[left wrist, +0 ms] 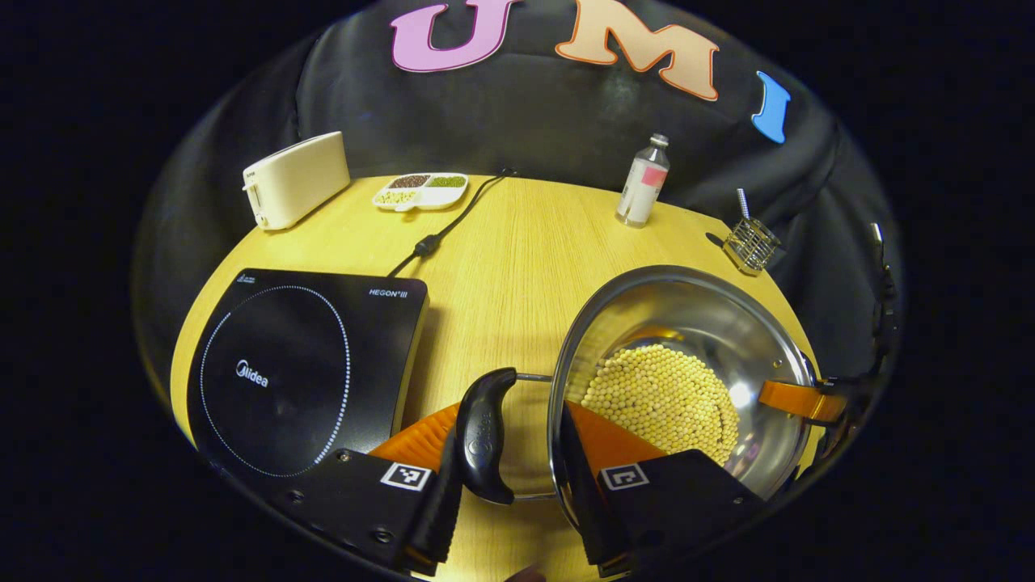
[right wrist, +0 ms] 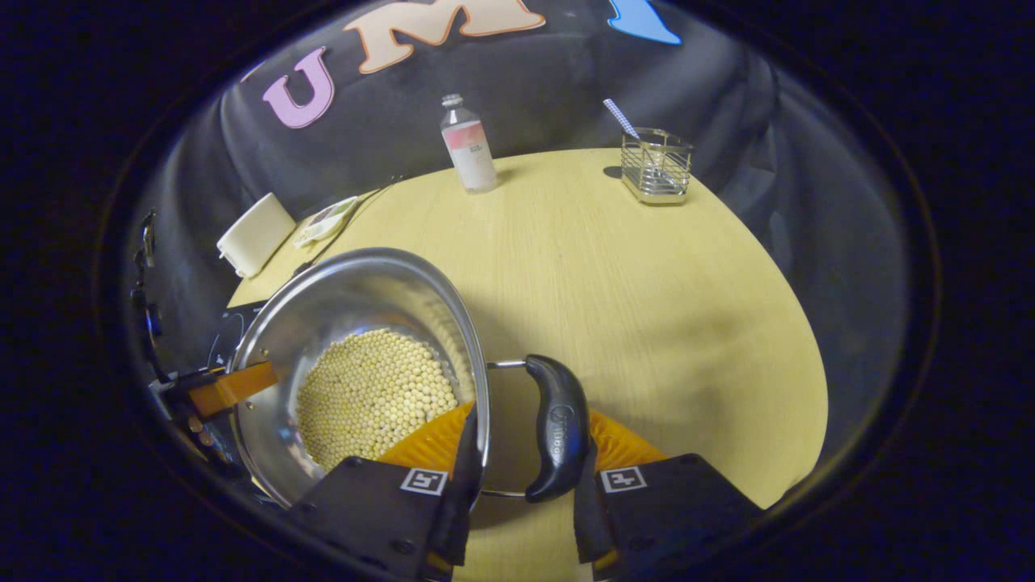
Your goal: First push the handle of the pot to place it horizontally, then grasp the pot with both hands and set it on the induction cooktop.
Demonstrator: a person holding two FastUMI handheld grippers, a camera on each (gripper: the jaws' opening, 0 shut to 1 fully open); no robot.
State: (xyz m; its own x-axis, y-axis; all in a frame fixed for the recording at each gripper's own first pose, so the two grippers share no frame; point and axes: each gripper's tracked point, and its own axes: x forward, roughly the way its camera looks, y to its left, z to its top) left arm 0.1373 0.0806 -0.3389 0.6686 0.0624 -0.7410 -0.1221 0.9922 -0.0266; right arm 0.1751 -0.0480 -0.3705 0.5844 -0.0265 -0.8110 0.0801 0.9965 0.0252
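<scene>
L gripper (left wrist: 517, 493) and R gripper (right wrist: 517, 493) each straddle pot (left wrist: 687, 323) handle, jaws apart, not clamping. Risk: uneven lift tilts pot, beans (left wrist: 659, 400) spill (cooktop (left wrist: 283, 372) near).

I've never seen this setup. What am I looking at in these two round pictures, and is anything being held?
No robot here: a person carries a two-finger tool in each hand, each with a camera on it. The left gripper view looks past the left gripper at one black pot handle, which sits between its jaws. The right gripper view shows the right gripper astride the opposite handle. Whether either squeezes, I cannot tell. The steel pot, holding pale beans, stands on the wooden table beside the induction cooktop. Further back: toaster, divided dish, bottle, wire rack.
</scene>
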